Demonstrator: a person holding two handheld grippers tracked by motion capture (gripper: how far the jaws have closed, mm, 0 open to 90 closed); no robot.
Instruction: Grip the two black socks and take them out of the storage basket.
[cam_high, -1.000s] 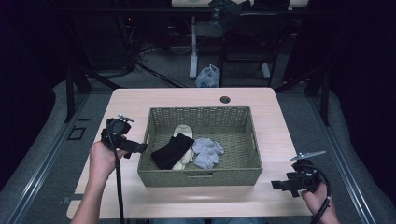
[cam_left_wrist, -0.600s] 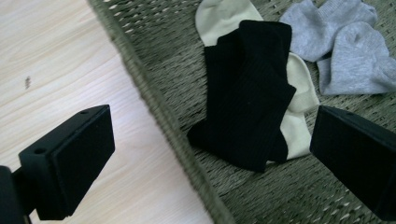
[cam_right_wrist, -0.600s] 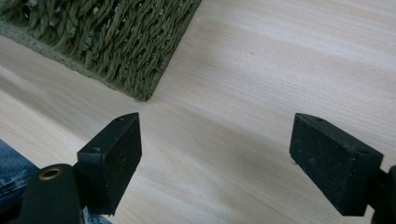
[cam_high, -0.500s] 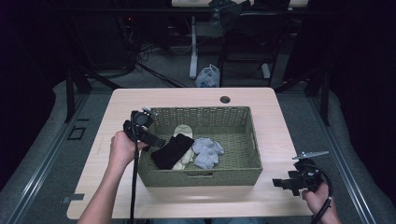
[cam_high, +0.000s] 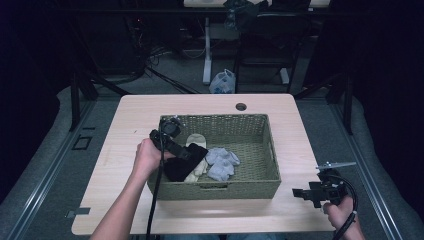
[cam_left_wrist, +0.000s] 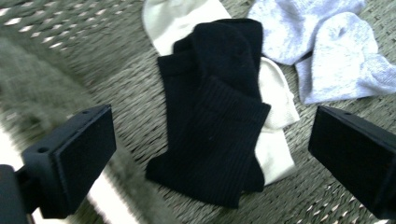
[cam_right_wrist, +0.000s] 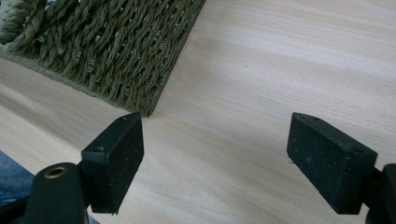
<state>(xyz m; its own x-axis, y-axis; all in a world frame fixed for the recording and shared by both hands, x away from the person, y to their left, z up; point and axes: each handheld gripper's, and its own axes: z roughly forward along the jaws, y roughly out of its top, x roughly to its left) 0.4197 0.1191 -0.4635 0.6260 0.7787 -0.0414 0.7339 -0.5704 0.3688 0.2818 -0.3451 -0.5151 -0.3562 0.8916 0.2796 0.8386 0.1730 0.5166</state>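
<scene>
Reaching in since a moment ago, the left gripper (cam_high: 192, 152) has crossed the basket's (cam_high: 267, 150) left rim and hangs over the socks.

Its jaws gape wide above the black sock (cam_left_wrist: 219, 112), which lies on a cream sock (cam_left_wrist: 275, 135), grey socks (cam_left_wrist: 327, 51) just beside; the right half of the basket floor lies bare; the right gripper (cam_high: 306, 193), jaws wide and empty, hovers over bare table (cam_high: 130, 130) near the basket's corner; no writing readable.

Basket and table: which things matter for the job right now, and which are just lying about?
In play:
left gripper, open over the socks
black sock
white sock
grey socks
basket

Lying about:
right gripper, open, idle above the table
bag on the floor
</scene>
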